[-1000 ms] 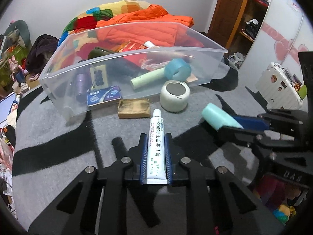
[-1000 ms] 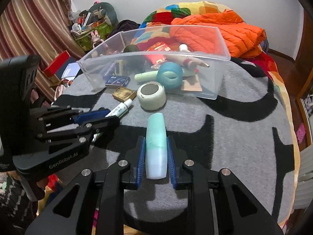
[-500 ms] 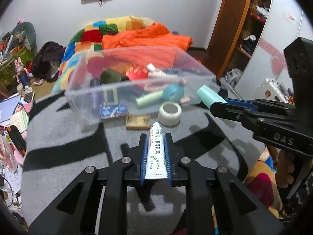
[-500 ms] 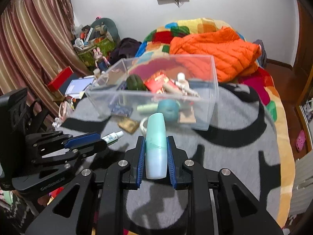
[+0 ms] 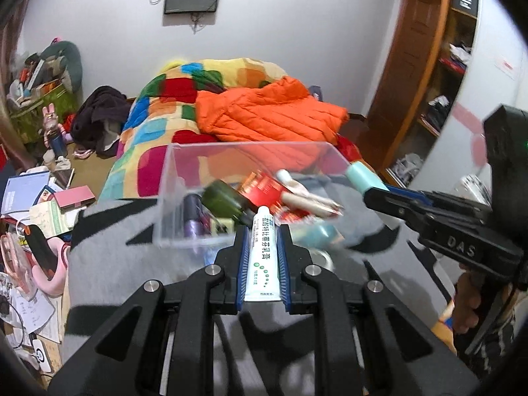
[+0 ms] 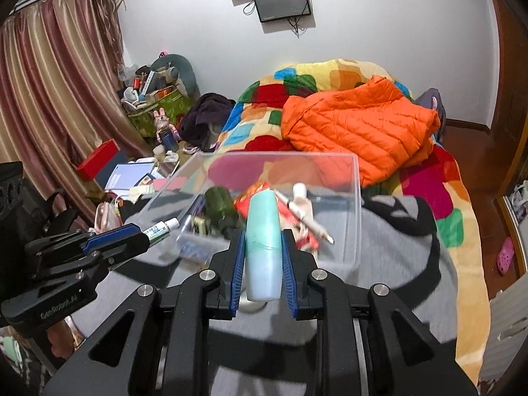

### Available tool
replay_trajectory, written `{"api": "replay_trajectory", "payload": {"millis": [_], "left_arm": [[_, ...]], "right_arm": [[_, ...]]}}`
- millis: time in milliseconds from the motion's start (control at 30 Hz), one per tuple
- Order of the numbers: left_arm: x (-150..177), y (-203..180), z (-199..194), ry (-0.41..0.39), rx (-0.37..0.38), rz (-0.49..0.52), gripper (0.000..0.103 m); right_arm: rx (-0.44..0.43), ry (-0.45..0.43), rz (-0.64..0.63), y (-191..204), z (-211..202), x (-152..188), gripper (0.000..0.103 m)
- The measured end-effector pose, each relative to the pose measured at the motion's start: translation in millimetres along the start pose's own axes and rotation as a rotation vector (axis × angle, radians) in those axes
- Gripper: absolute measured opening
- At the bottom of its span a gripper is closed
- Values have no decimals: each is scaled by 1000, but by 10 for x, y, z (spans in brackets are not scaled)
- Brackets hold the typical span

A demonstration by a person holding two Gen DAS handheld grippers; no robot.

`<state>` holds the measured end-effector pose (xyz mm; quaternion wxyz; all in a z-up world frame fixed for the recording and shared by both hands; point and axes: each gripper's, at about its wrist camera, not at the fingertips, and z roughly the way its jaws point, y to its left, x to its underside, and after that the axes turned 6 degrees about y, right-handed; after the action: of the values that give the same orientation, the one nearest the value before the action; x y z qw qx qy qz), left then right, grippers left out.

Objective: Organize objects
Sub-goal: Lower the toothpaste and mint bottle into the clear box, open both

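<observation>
My left gripper [image 5: 262, 260] is shut on a white ointment tube [image 5: 262, 254] with green print, held high above the grey blanket, near the clear plastic bin [image 5: 171, 178]. My right gripper [image 6: 263, 260] is shut on a pale teal bottle [image 6: 263, 241], also raised in front of the bin [image 6: 353, 217]. The bin holds a dark green bottle [image 6: 217, 204], a red packet [image 5: 264, 184], a pen and other small items. Each gripper shows in the other's view: the right gripper [image 5: 373, 186], the left gripper [image 6: 145, 234].
The bin sits on a grey and black blanket [image 6: 396, 241] on a bed with an orange jacket [image 6: 356, 125] and a colourful quilt behind. A white tape roll [image 5: 321, 257] lies below the bin, partly hidden. Clutter covers the floor at the left [image 5: 39, 198].
Both grippers have risen and tilted up with their objects, so the bin now looks lower and smaller and more of the room and wall shows.
</observation>
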<state>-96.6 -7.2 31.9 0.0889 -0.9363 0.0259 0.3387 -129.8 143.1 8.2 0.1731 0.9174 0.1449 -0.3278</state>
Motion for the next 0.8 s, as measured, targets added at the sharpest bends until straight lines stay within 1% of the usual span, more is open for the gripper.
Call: {"api": "replay_trajectory", "payload": {"millis": [167, 333, 533, 700, 767, 800], "left_arm": [[-210, 128, 175, 12, -15, -24, 16], [-343, 195, 382, 39, -7, -39, 16], [-377, 184, 546, 60, -5, -33, 16], [-372, 157, 646, 84, -7, -22, 16], [-361, 151, 663, 95, -27, -23, 17], [-359, 150, 657, 91, -35, -21, 17]], "right_arm": [[7, 18, 1, -28, 221, -192, 20], [-3, 58, 3, -30, 504, -301, 20], [-13, 103, -2, 7, 793, -361, 20], [-14, 121, -25, 59, 881, -341, 20], [-9, 133, -29, 72, 892, -327, 20], [-1, 149, -31, 77, 893, -320, 22]]}}
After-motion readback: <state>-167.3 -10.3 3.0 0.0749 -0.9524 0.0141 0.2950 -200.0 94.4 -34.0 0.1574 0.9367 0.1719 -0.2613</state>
